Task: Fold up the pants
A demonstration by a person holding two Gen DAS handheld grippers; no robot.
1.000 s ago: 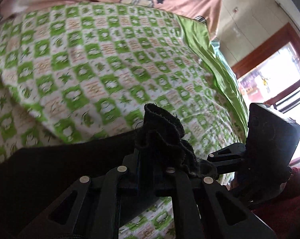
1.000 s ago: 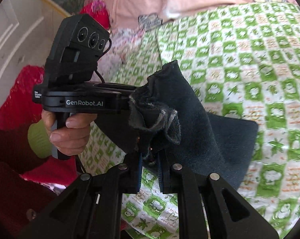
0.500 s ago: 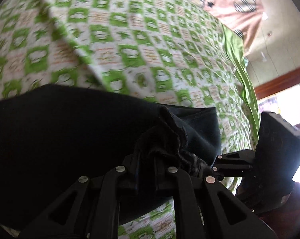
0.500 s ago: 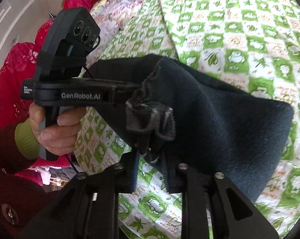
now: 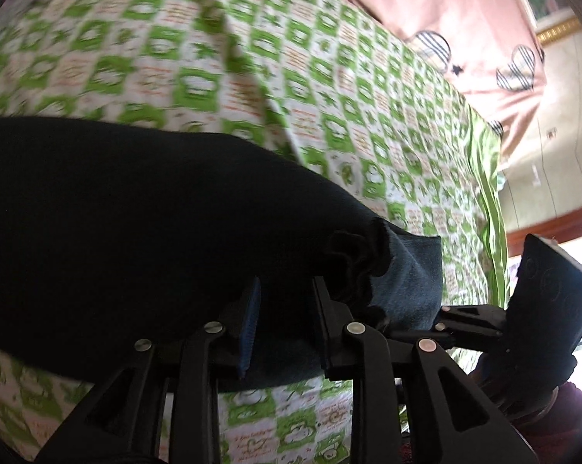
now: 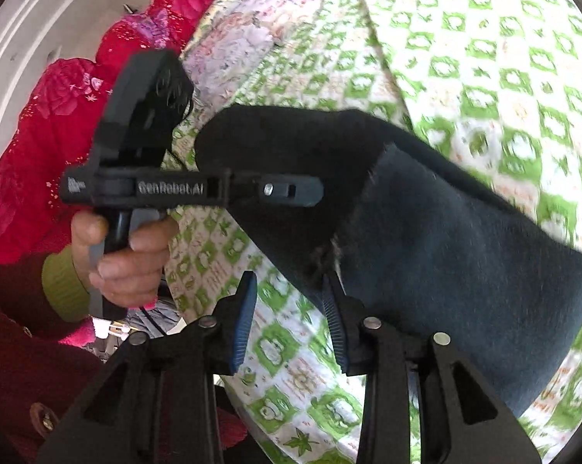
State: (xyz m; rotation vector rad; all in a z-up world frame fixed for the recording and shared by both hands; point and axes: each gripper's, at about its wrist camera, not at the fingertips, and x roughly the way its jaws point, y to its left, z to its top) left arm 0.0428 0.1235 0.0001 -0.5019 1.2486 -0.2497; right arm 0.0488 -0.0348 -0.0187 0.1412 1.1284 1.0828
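The dark navy pants (image 5: 136, 208) lie folded on the green-and-white checked bedsheet (image 5: 329, 89); in the right wrist view the pants (image 6: 445, 239) spread from the centre to the right. My left gripper (image 5: 285, 301) is open, its jaws apart over the pants' crumpled edge (image 5: 364, 263). My right gripper (image 6: 291, 297) is open too, with the pants' edge just beyond its right finger (image 6: 335, 309). The left gripper (image 6: 291, 189) also shows in the right wrist view, held by a hand (image 6: 124, 251).
A pink blanket with heart patches (image 5: 465, 27) lies at the head of the bed. A red floral quilt (image 6: 51, 147) and a flowered cloth (image 6: 244, 38) sit at the bed's left side. The right gripper's body (image 5: 542, 309) is close at the right.
Both grippers were shut on the bunched pants edge and carried it down over the lower layer. Now both have opened and the fabric has dropped flat onto the bed.
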